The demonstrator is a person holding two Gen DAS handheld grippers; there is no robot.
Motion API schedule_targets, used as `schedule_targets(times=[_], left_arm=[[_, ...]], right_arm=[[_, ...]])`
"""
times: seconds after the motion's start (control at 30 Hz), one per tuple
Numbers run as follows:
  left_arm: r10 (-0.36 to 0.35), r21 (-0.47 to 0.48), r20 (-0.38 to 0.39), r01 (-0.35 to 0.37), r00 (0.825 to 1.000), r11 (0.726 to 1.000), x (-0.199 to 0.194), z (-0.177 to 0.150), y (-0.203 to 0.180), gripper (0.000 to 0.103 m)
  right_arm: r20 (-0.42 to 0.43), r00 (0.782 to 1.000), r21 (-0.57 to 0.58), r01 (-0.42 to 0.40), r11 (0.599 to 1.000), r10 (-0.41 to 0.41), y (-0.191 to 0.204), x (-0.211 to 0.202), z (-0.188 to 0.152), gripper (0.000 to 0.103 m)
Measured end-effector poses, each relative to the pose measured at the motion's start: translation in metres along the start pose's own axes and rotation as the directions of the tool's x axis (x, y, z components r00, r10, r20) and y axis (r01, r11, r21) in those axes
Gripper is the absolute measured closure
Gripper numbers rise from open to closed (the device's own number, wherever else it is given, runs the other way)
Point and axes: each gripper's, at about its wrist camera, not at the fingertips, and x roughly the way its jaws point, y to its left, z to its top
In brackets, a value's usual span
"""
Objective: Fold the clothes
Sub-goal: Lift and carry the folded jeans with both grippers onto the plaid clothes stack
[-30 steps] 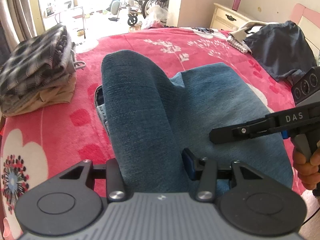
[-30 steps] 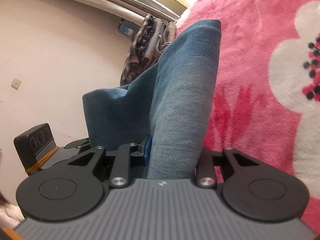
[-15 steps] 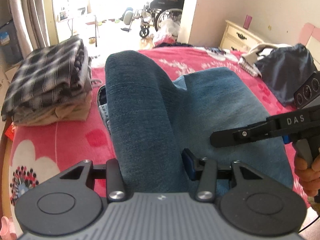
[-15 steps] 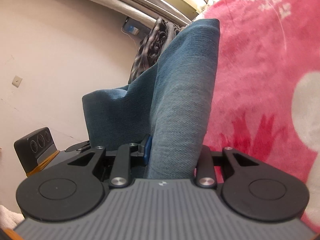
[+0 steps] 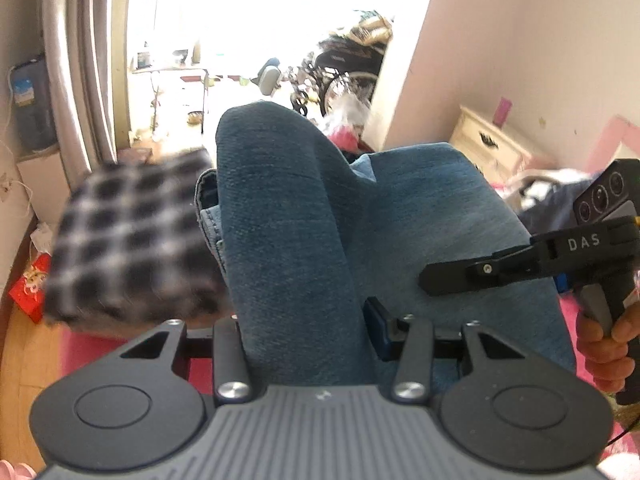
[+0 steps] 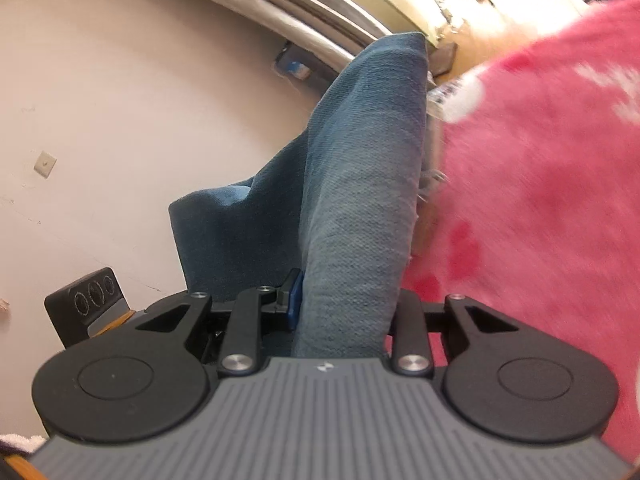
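Both grippers were tilted downward, side by side. The left gripper (image 5: 304, 320) and the right gripper (image 6: 346, 312) each clamped a fold of the blue jeans (image 5: 288, 216), lifted above the pink blanket (image 6: 540, 184).

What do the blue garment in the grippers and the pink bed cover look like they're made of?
Blue garment: looks like denim, matte, with a visible twill weave, faded patches and a stitched seam at its edge. Pink bed cover: seems a plush fleece, fuzzy and soft-looking with white printed shapes; blur leaves the exact fabric open.
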Motion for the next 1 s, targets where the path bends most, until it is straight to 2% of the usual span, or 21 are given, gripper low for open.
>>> schedule_targets(times=[0.1, 0.2, 0.37, 0.53, 0.7, 1.0], left_arm=[[0.016, -0.014, 0.034, -0.016, 0.999, 1.000, -0.015, 0.029, 0.030, 0.056], [0.040, -0.030, 0.065, -0.038, 0.997, 0.999, -0.025, 0.057, 0.065, 0.056], [0.086, -0.074, 0.037, -0.083, 0.996, 0.994, -0.022, 0.087, 0.122, 0.056], [0.093, -0.156, 0.037, -0.086, 0.995, 0.984, -0.009, 0.092, 0.175, 0.056], [0.083, -0.181, 0.018, -0.078, 0.996, 0.980, 0.006, 0.088, 0.214, 0.056], [0.053, -0.284, -0.002, -0.051, 0.999, 0.958, 0.041, 0.090, 0.266, 0.056]], right_arm=[[-0.015, 1.000, -0.032, -0.017, 0.999, 0.016, 0.028, 0.022, 0.031, 0.077], [-0.018, 0.998, -0.036, -0.068, 0.997, 0.068, 0.049, 0.054, 0.062, 0.077], [-0.024, 0.991, -0.028, -0.130, 0.991, 0.130, 0.068, 0.119, 0.094, 0.077], [-0.040, 0.989, 0.011, -0.142, 0.990, 0.143, 0.069, 0.170, 0.106, 0.077], [-0.048, 0.985, 0.090, -0.158, 0.983, 0.163, 0.057, 0.211, 0.116, 0.077], [-0.056, 0.977, 0.224, -0.188, 0.956, 0.205, 0.021, 0.256, 0.121, 0.077]])
